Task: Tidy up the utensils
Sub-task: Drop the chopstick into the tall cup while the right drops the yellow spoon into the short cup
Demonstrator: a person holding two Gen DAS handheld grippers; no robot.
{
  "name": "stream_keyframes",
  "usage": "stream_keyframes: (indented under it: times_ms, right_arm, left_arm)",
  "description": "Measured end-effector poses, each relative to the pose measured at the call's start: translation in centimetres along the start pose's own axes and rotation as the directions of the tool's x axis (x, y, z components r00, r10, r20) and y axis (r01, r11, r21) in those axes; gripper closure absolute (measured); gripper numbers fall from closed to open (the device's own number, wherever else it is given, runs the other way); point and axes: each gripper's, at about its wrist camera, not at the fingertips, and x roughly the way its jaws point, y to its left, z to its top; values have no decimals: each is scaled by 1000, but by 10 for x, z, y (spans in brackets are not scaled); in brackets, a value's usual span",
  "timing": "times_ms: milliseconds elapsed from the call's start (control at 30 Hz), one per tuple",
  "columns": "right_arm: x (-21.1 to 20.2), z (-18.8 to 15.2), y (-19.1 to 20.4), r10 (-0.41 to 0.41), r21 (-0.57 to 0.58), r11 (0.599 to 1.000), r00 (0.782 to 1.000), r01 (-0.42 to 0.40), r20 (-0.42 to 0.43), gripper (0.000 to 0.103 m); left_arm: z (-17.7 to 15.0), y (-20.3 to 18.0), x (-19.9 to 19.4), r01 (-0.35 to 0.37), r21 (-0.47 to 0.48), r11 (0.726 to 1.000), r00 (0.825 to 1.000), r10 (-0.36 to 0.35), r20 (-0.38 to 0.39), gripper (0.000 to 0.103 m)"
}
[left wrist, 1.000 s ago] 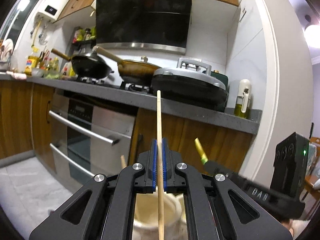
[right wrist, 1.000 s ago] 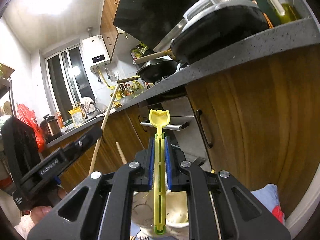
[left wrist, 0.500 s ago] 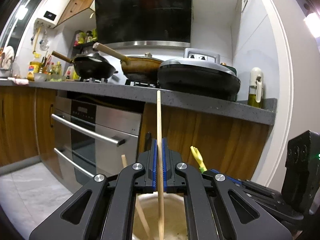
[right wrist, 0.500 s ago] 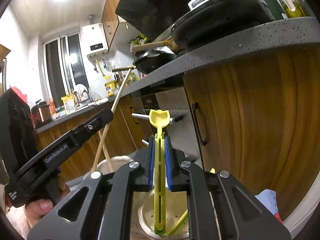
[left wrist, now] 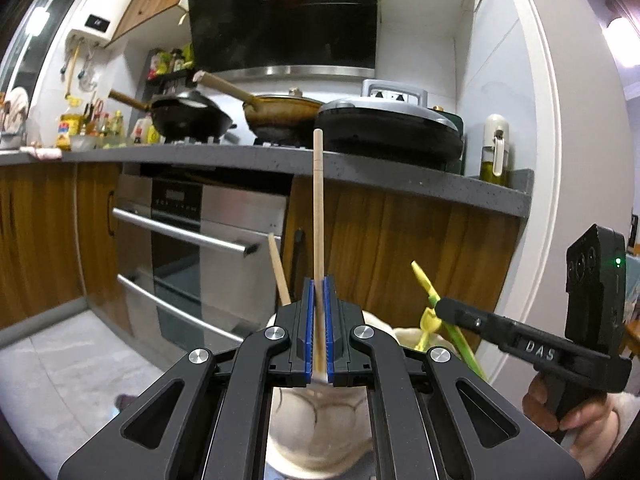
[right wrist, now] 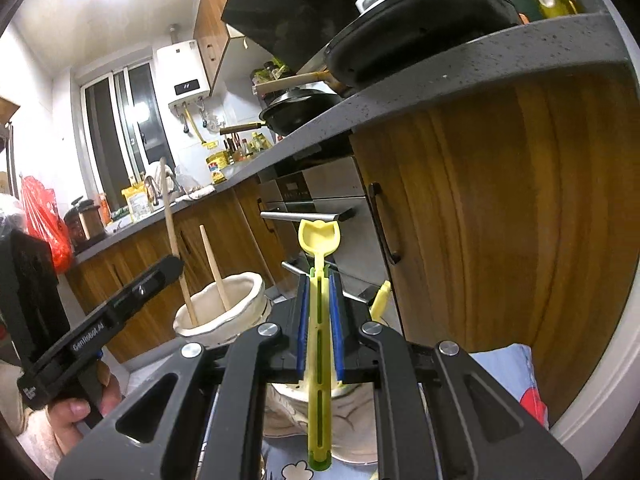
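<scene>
My left gripper (left wrist: 318, 292) is shut on an upright wooden chopstick (left wrist: 318, 200), directly over a cream ceramic jar (left wrist: 320, 432). A second chopstick (left wrist: 278, 272) leans in that jar. In the right wrist view the chopstick's lower end (right wrist: 188, 300) sits inside the jar (right wrist: 240, 292), with the left gripper (right wrist: 170, 266) clamped above the rim. My right gripper (right wrist: 319, 280) is shut on a yellow-green plastic utensil (right wrist: 320, 236), held upright over another cream jar (right wrist: 280, 412). A yellow utensil (right wrist: 380, 296) stands in that jar.
A grey countertop (left wrist: 400, 184) overhangs wooden cabinets (right wrist: 500, 220) just beyond both jars, with pans and a griddle on it. A steel oven with bar handles (left wrist: 180, 232) is to the left. A blue printed cloth (right wrist: 504, 380) lies under the jars.
Both grippers have come down with their utensils; the counter now sits higher in both views. The chopstick's lower end has gone into the cream jar, and the yellow utensil hangs lower over its jar.
</scene>
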Motion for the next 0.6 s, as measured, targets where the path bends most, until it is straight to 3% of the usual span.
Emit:
stream_keyframes:
  times_ms: [267, 600]
  right_arm:
    - [22, 16, 13, -16, -37, 999, 996, 20, 90, 93]
    - [41, 1, 17, -73, -109, 991, 997, 77, 39, 93]
  left_arm:
    - [4, 0, 7, 3, -12, 1000, 1000, -3, 5, 98]
    - [-1, 4, 8, 2, -14, 1000, 1000, -2, -5, 98]
